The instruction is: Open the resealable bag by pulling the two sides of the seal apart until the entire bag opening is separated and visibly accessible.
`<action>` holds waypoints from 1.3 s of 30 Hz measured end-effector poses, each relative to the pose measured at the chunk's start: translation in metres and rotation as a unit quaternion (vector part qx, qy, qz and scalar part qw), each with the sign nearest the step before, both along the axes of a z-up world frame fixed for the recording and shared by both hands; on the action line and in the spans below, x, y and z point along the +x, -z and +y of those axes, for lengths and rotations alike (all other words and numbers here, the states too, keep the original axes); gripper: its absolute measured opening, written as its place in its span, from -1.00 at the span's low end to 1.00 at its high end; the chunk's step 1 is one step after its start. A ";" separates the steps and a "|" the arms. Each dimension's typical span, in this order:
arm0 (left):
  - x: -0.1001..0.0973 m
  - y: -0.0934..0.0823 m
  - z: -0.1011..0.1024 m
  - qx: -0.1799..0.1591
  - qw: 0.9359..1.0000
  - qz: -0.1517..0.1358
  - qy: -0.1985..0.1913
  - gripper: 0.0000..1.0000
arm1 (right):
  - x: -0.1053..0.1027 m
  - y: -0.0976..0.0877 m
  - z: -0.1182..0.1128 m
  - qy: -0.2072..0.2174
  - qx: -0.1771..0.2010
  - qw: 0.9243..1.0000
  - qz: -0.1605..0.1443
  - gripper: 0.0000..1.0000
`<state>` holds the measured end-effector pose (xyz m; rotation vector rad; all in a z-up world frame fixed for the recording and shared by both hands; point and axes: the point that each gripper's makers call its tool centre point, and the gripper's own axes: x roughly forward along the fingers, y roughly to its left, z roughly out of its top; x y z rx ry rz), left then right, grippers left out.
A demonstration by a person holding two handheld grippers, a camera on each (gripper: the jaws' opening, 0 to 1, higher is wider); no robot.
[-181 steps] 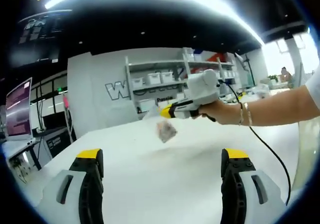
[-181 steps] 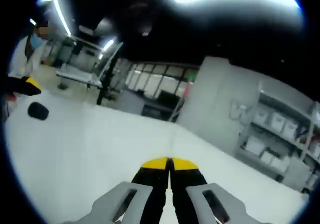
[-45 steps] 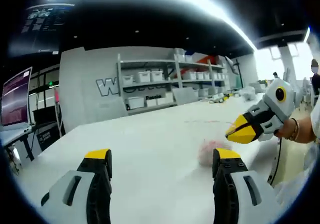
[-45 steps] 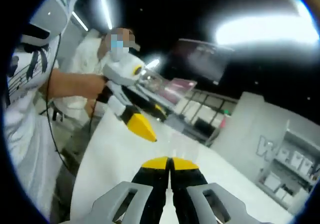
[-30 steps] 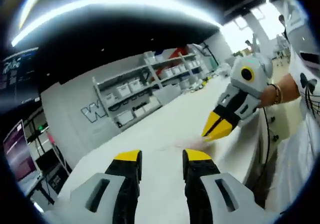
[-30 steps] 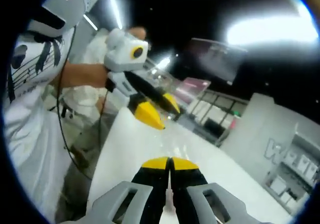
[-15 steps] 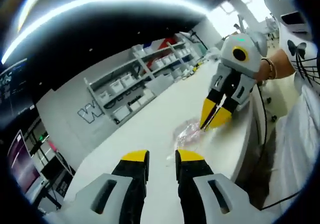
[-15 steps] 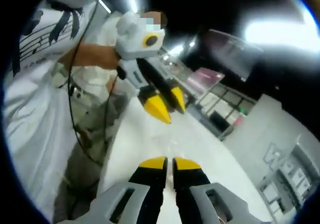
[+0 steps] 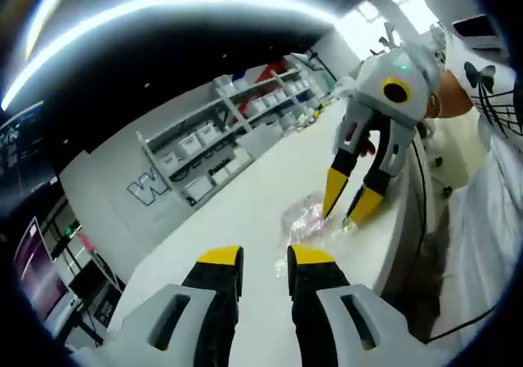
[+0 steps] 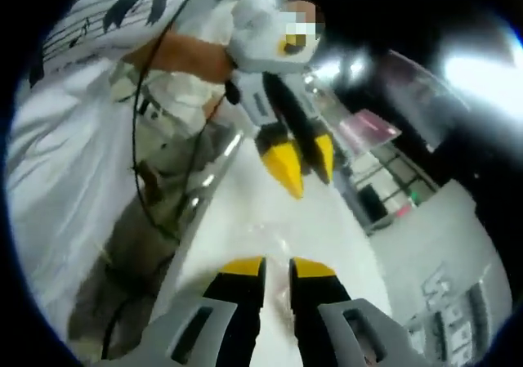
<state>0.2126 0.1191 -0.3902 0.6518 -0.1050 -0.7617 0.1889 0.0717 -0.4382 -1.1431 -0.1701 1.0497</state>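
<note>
The clear resealable bag (image 9: 306,217), with something pinkish inside, lies crumpled on the white table (image 9: 237,220) close to its near edge. My left gripper (image 9: 265,257) points at the bag from just short of it, jaws narrowly apart with nothing between them. In the left gripper view my right gripper (image 9: 350,199) comes down from the upper right, its yellow tips spread apart right beside the bag. The right gripper view has my right gripper (image 10: 278,267) slightly open over the table (image 10: 270,212) and the left gripper (image 10: 304,161) facing it from above.
Shelves with white bins (image 9: 221,142) stand along the grey back wall. The table edge (image 9: 400,220) runs close by the bag. A person in a white printed shirt (image 10: 73,97) stands at that edge, and a black cable (image 10: 163,179) hangs from the left gripper.
My right gripper's jaws have spread from nearly shut to clearly apart beside the bag. The left gripper stays narrowed and aimed at the bag. The bag rests on the table.
</note>
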 end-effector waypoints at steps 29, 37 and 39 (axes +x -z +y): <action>-0.005 -0.001 -0.039 0.223 0.951 -0.199 0.074 -0.77 | 0.010 -0.051 -0.016 0.042 0.230 0.968 0.095 -1.00; -0.011 -0.017 -0.049 0.250 0.927 -0.272 0.072 -0.86 | 0.012 -0.053 -0.018 0.044 0.244 0.964 0.098 -1.00; -0.011 -0.019 -0.049 0.253 0.924 -0.277 0.068 -0.84 | 0.011 -0.054 -0.017 0.044 0.246 0.963 0.096 -1.00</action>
